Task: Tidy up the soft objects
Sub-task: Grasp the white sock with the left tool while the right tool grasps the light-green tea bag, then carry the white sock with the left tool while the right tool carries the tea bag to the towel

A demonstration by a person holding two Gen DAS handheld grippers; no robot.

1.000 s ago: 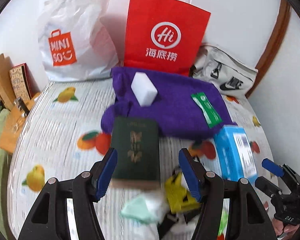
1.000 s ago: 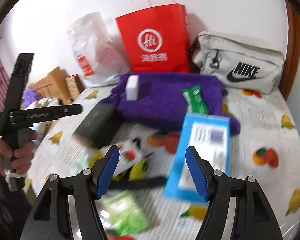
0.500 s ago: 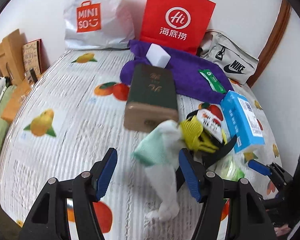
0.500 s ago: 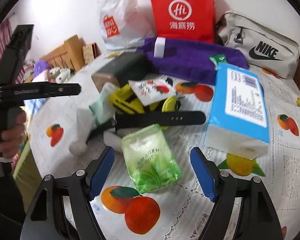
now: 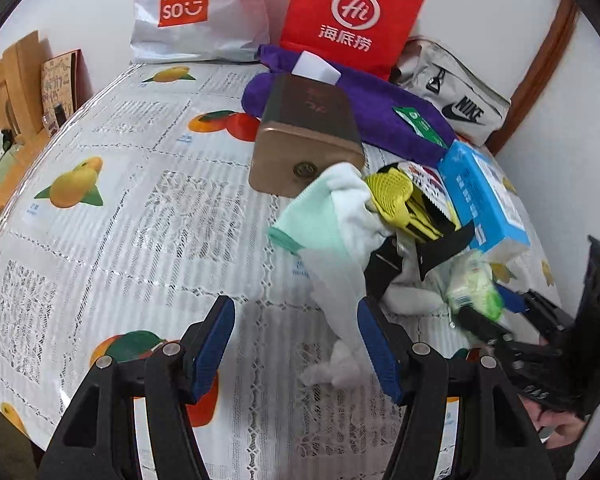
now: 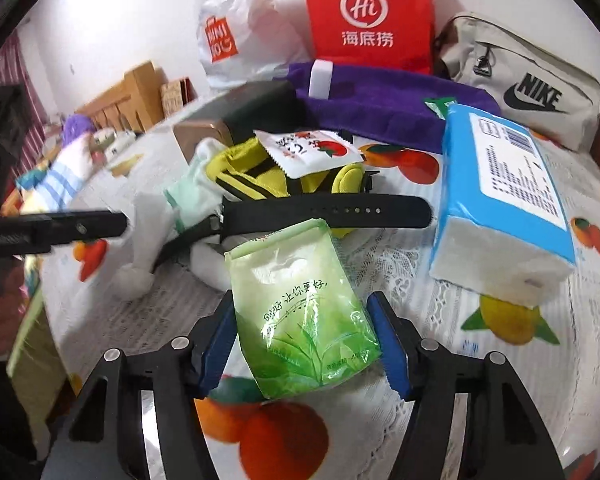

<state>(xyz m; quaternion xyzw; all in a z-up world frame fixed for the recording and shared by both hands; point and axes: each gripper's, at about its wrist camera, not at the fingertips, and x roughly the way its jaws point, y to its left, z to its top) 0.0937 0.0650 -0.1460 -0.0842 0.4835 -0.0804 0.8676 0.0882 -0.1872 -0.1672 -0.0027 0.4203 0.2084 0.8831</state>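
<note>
Lying on a desk (image 6: pixel 500 400) under a fruit-printed cover, a heap of mixed goods, taken here relative to the green tea-leaf pouch (image 6: pixel 304 312).

- Green tea-leaf pouch: flat on the cover at the near edge of the heap, between the blue pads of the right hand-held gripper (image 6: pixel 306 344). The jaws are closing; the pads stand at the pouch's two edges, but actual pressing cannot be made out.
- Black strap (image 6: pixel 324 212): just behind the pouch, lying crosswise.
- Yellow mesh item (image 6: pixel 260 176): behind the strap, a red-and-white sachet (image 6: pixel 308 152) resting on top of it.
- White and mint sock (image 6: pixel 184 200): left of the pouch, draped toward the near edge. In the left wrist view its lower end hangs just beside the right pad of the left hand-held gripper (image 5: pixel 296 340), whose jaws are spread and empty.
- Blue tissue pack (image 6: pixel 500 196): right of the pouch, apart from it.
- Dark green box with a tan end (image 5: pixel 308 132): behind the heap, left of the sachet.
- Purple towel (image 6: pixel 380 100): farther behind, carrying a white block (image 6: pixel 320 76) and a green wrapper (image 5: pixel 420 124).
- Red paper bag (image 6: pixel 368 12), white Miniso bag (image 6: pixel 236 28) and grey Nike bag (image 6: pixel 520 80): along the wall at the far side.
</note>
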